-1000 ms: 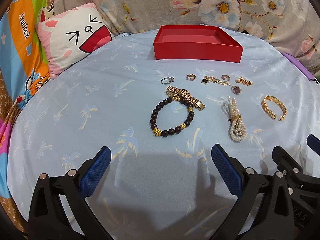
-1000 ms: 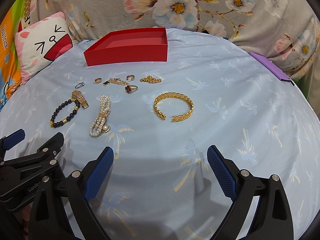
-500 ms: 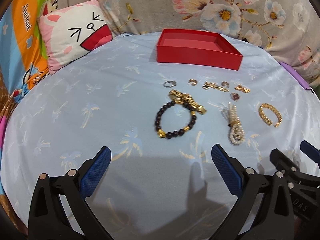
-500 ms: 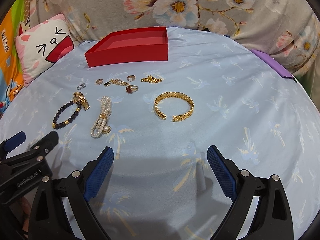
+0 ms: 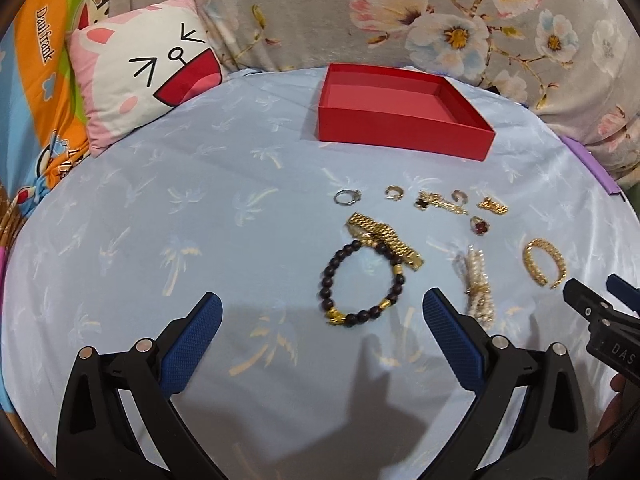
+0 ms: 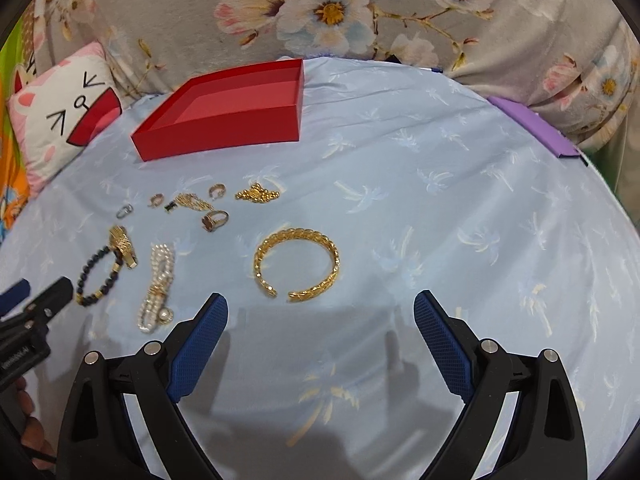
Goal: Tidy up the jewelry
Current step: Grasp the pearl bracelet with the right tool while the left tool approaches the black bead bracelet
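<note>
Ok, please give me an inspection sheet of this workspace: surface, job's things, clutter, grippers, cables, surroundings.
Surface: light blue cloth with palm print.
Job's things: red box open, empty; gold bangle, pearl strand, dark bead bracelet touching gold watch band, small rings and gold pieces all lie on the cloth.
Clutter: nothing seen.
Grippers: left gripper open, empty; right gripper open, empty, just short of the bangle.
Cables: nothing seen.
Surroundings: cartoon cushion, floral fabric, purple edge.

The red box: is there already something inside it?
Nothing shows inside the red box; the visible floor is bare. Its near wall hides a strip of floor behind it, so that part cannot be checked. The jewelry, like the gold bangle, lies outside on the cloth.
</note>
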The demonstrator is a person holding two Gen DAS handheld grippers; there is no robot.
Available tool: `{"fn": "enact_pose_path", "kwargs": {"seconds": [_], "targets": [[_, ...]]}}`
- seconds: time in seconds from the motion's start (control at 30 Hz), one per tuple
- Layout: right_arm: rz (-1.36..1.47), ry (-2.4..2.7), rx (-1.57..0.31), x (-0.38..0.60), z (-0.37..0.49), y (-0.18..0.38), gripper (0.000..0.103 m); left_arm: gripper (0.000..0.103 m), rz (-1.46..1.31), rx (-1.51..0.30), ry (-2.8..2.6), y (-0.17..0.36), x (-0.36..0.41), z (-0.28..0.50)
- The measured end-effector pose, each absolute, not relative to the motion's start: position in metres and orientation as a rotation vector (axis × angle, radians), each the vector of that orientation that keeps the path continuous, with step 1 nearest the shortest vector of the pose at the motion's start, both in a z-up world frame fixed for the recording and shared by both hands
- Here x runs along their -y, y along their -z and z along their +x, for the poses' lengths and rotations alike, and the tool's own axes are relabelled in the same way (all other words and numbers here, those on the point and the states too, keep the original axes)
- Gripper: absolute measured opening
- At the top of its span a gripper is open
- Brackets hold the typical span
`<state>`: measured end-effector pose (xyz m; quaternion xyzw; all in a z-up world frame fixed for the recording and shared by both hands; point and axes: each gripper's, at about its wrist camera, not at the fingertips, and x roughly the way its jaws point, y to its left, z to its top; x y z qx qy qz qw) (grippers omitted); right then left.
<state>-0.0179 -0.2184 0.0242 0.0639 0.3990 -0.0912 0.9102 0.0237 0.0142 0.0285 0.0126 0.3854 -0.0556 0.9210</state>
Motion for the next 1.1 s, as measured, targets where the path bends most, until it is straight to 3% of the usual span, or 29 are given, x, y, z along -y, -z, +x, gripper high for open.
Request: {"fn": "enact_pose_path", "kwargs": {"seconds": [0.63,1.1], "targets": [[0.14,0.059,-0.842,0.186,-0.018,-0.023,0.091,0.098,0.015,-0.846,0.132,-0.004,-0.014,0.043],[0.061,-0.044,-0.919,0.123,0.02,-0.003,0.038,0.098,-0.02,-0.847,0.116,-0.004,-0.048,0.028]]}}
